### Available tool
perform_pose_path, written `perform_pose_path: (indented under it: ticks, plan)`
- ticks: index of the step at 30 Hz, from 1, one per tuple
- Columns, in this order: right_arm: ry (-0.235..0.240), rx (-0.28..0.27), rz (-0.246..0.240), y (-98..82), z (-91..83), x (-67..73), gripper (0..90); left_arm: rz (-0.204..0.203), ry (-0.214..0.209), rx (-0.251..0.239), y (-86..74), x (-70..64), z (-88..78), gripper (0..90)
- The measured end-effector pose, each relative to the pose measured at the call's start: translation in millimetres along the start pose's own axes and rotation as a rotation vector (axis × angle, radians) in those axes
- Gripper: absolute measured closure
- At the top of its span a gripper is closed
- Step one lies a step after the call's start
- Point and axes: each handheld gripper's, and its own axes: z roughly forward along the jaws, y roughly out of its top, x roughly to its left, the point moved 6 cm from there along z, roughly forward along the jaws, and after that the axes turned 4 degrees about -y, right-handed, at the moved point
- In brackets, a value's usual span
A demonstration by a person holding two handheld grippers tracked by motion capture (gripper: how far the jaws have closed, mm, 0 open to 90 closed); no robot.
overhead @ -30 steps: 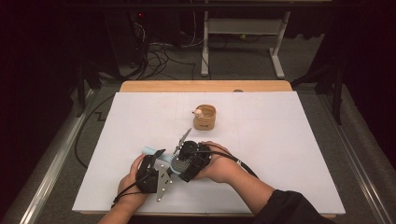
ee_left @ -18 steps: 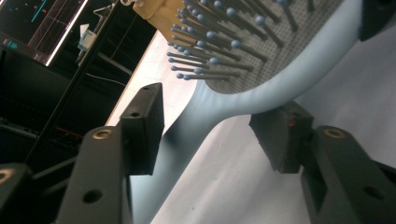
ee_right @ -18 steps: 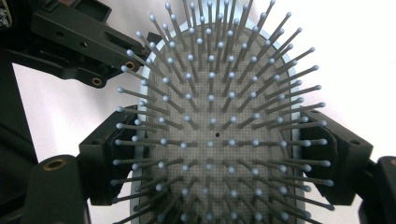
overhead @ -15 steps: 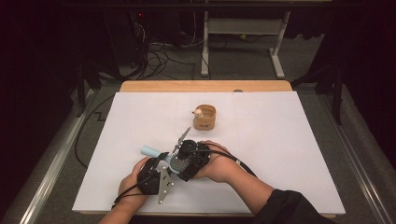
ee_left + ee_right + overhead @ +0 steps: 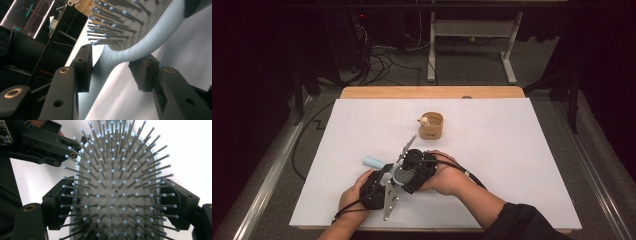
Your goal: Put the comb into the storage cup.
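white paper covers the table (image 5: 522, 165) under a dark room. near its front edge, the right gripper (image 5: 414, 172) pinches a pale blue hairbrush (image 5: 115, 192) across the bristled head. the left gripper (image 5: 113, 72) has its jaws spread either side of the brush's neck, not touching. farther back stands a small wooden cup (image 5: 431, 125).

White-covered table (image 5: 522, 165), wooden cup (image 5: 431, 125)
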Motion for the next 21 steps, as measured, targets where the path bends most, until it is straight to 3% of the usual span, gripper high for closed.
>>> perform_pose_path:
  ticks: [11,16,21]
  plan:
    - [0.003,-0.012,0.007,1.8,-1.8,-0.3,20.5,0.079,0.046,-0.003,2.2,-2.0,-0.6,61.7]
    - [0.007,-0.019,0.016,2.7,-3.9,-0.3,20.4,0.118,0.062,0.019,3.0,-2.1,-2.0,64.4]
    - [0.018,-0.023,0.024,3.2,-5.3,-0.9,20.4,0.133,0.067,0.023,3.2,-2.7,-2.1,66.4]
